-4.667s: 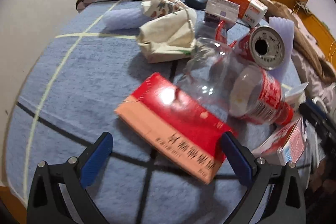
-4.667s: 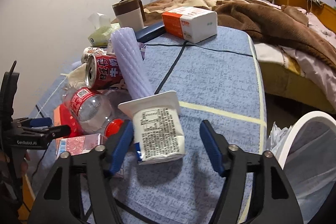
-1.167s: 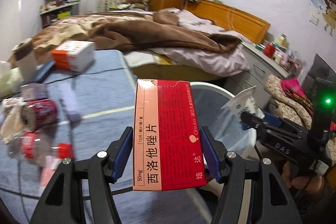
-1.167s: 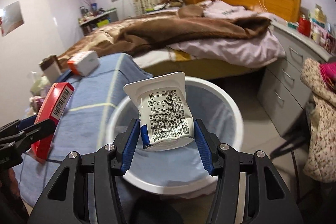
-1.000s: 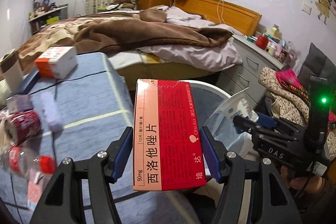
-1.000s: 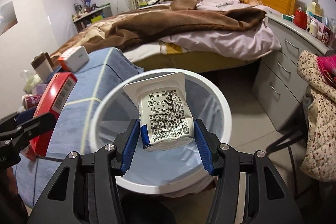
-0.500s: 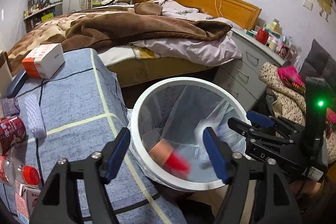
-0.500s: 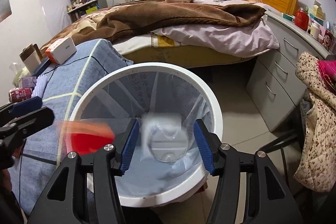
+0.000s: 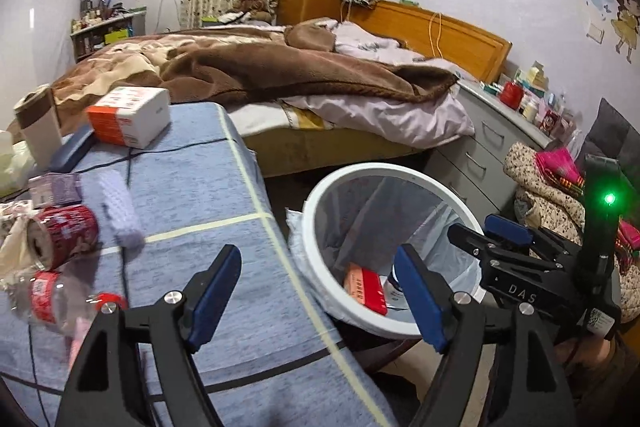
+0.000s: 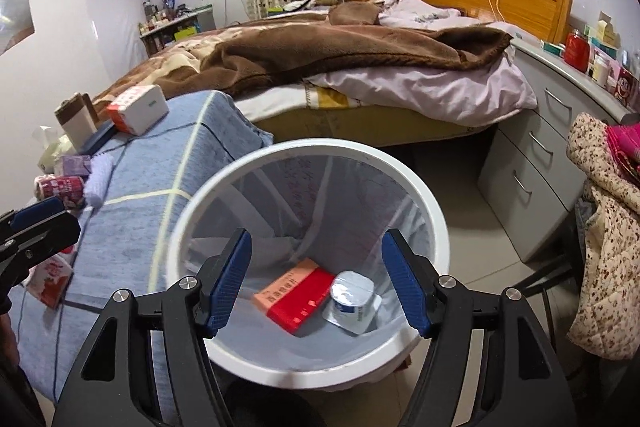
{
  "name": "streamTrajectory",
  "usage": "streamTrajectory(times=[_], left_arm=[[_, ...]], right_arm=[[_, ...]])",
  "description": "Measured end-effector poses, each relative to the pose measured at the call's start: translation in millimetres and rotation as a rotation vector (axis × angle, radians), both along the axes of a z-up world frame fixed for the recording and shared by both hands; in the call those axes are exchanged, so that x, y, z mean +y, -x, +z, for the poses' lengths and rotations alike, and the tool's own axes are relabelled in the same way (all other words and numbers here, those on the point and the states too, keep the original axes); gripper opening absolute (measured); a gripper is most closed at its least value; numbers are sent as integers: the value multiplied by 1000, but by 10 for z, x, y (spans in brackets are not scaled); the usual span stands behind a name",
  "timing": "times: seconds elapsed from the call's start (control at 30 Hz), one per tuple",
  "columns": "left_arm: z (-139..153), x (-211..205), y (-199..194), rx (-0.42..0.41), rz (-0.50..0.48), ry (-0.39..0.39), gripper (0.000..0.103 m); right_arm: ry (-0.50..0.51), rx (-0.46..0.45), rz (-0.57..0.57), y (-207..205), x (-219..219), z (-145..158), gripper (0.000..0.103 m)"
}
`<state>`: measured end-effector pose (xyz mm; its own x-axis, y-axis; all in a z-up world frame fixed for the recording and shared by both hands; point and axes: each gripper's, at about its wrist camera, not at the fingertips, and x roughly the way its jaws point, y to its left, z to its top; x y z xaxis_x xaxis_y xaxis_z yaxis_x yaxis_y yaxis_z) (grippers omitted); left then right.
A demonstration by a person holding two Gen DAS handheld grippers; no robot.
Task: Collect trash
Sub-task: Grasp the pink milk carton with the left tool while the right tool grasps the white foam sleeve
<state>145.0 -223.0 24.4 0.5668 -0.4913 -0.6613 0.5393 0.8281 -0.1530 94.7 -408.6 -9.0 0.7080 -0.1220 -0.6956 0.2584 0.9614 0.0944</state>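
Red box (image 10: 299, 294) and yogurt cup (image 10: 352, 301) lie inside the white bin (image 10: 416, 337), below my right gripper (image 10: 316, 285); both grippers' jaws have just been opening, empty; left gripper (image 9: 318, 297) at blue-clothed table (image 9: 192, 195), bedroom.

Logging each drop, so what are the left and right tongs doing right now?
Left tongs: open, empty, jaws just been opening.
Right tongs: open, empty, jaws just been opening over the bin.

Red box (image 10: 298, 293), yogurt cup (image 10: 352, 301) inside bin (image 10: 424, 195).
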Motion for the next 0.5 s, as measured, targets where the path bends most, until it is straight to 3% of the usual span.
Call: streamTrajectory(times=[0.5], left_arm=[[-61,1042,150,-29,197,-20,81]], right_arm=[[-20,-70,136,-127,684,125,69]])
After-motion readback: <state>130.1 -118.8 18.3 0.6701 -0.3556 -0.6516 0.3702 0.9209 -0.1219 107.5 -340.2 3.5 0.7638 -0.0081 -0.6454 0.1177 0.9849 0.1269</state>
